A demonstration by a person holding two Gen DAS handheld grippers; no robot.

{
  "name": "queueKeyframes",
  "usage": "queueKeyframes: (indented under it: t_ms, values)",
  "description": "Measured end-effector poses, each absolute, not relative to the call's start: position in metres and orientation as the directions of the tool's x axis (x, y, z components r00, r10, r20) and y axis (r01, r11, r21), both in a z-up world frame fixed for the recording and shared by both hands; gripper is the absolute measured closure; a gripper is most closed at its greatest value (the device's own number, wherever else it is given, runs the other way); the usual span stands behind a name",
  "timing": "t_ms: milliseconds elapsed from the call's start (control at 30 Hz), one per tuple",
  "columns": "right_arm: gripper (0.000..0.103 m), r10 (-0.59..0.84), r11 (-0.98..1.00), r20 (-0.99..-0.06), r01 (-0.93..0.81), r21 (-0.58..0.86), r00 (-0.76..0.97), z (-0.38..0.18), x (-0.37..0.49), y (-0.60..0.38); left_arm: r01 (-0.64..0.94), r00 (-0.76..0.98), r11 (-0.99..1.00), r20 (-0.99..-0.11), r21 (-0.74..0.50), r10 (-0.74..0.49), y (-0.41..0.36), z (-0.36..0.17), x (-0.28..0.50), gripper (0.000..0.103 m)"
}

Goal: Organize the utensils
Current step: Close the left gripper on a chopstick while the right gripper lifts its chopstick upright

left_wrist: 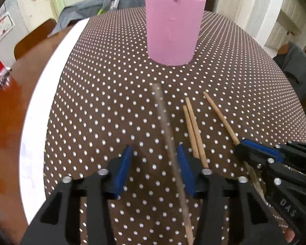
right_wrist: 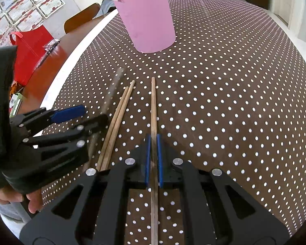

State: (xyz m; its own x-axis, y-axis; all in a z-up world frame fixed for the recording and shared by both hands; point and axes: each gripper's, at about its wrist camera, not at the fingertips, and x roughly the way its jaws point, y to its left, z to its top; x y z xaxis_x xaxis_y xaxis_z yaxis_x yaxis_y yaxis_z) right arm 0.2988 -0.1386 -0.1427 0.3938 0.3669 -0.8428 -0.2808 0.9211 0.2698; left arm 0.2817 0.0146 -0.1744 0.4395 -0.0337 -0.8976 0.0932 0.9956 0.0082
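Note:
A pink cup [left_wrist: 173, 28] holding several wooden chopsticks stands at the far side of the dotted tablecloth; it also shows in the right wrist view [right_wrist: 149, 18]. My left gripper [left_wrist: 155, 153] is open; a blurred chopstick [left_wrist: 169, 138] lies between its blue pads, close to the right one. My right gripper [right_wrist: 153, 140] is shut on a single chopstick [right_wrist: 153, 106] that points toward the cup. Two more chopsticks [right_wrist: 118, 120] lie side by side on the cloth between the grippers; they also show in the left wrist view [left_wrist: 193, 130].
The brown dotted cloth [right_wrist: 234, 102] covers a round table with a white rim [left_wrist: 42, 102]. A red bag [right_wrist: 30, 49] and a wooden chair [right_wrist: 81, 18] stand at the left. Grey clothing [left_wrist: 87, 10] lies behind the cup.

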Motion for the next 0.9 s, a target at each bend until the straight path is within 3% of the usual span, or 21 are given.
queueKeyframes:
  t_ms: [133,233,433,567,900]
  values:
    - [0.096,0.372,0.919,-0.84,-0.282,0.275,0.394,-0.143,0.302,-0.136,0.073,0.44,0.997,-0.898,-0.001,-0.033,0.02,-0.173,0.285,0.091]
    - [0.096,0.386,0.916,-0.83,-0.278,0.29,0.404,-0.144,0.302,-0.137,0.055,0.44,0.998,-0.896,-0.038,-0.058,0.028,-0.173,0.286,0.097]
    - [0.096,0.432,0.899,-0.778,-0.284,0.333,0.456,-0.134,0.296,-0.149,0.069,0.47,0.983,-0.863,-0.171,-0.184,0.037,-0.165,0.282,0.097]
    - [0.096,0.469,0.882,-0.718,-0.313,0.351,0.515,-0.11,0.291,-0.156,0.118,0.57,0.971,-0.786,-0.208,-0.238,0.033,-0.133,0.276,0.097]
    - [0.096,0.545,0.838,-0.531,-0.406,0.364,0.648,-0.041,0.29,-0.166,0.267,0.842,0.936,-0.416,-0.229,-0.342,0.019,-0.05,0.261,0.097]
